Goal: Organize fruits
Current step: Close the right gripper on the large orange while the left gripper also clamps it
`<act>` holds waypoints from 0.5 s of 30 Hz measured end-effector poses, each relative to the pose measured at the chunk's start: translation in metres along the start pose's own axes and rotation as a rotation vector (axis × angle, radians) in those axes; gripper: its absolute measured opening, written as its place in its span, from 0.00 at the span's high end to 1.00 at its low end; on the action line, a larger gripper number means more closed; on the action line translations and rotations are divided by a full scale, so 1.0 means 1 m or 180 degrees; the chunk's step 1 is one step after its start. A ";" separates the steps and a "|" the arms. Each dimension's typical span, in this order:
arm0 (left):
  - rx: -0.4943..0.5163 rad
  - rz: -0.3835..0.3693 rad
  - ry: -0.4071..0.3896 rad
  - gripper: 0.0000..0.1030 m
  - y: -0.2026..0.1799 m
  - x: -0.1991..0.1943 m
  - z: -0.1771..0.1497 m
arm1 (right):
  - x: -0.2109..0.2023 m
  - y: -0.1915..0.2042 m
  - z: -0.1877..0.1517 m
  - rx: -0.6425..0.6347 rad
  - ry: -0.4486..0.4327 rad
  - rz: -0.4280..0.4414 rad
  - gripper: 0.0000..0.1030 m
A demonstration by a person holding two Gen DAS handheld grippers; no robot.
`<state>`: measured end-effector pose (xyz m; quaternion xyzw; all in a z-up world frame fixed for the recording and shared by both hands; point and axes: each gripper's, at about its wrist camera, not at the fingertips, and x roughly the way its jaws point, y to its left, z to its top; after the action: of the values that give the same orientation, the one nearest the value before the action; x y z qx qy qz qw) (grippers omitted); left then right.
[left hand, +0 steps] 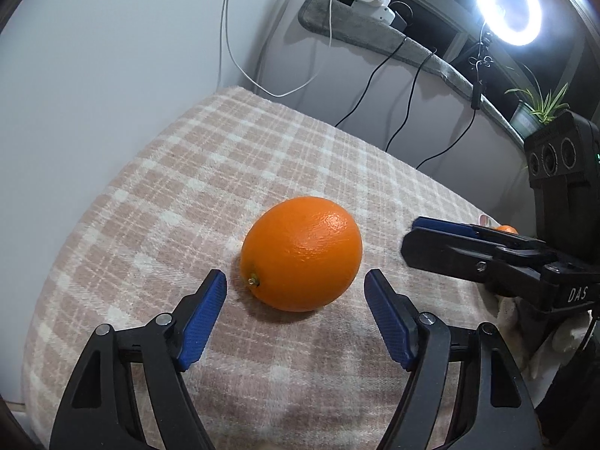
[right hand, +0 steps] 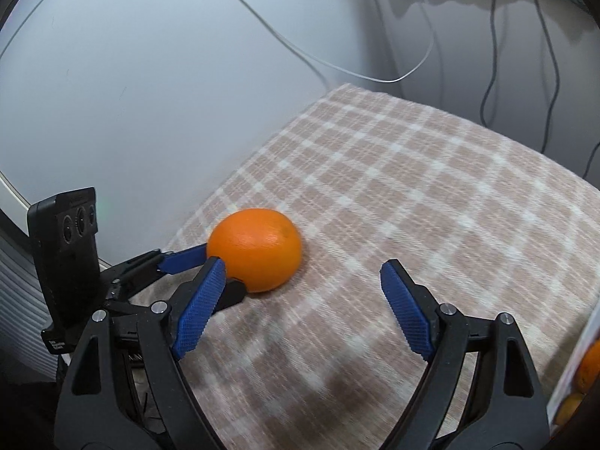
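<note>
Pink-and-cream plaid cloth counter. Left tongs wide open, straddling round glossy orange, holding nothing. Right tongs wide open, empty. Approach step; next: advance, close.

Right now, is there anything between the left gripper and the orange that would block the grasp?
Nothing visible blocks it. The left gripper is open, its blue pads on either side of the orange, which lies alone on the plaid cloth. The right gripper, also open, is off to the side, not in the path.
</note>
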<state>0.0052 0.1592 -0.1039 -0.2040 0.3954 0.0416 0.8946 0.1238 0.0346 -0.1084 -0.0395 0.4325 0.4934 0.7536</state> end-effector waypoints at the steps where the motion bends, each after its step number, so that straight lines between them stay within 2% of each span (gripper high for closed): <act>1: -0.0002 -0.0010 0.0005 0.26 0.000 0.001 0.000 | 0.003 0.001 0.001 -0.0006 0.0012 0.0018 0.15; 6: 0.0000 -0.0039 0.0024 0.26 0.000 0.004 0.000 | 0.017 0.008 0.010 -0.0013 0.0076 0.0127 0.15; 15: -0.0028 -0.0075 0.0068 0.26 0.001 0.011 0.001 | 0.049 -0.001 -0.004 -0.0041 0.0226 0.0264 0.15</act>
<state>0.0127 0.1591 -0.1115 -0.2131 0.4023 0.0307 0.8898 0.1292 0.0670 -0.1453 -0.0440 0.4570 0.5253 0.7164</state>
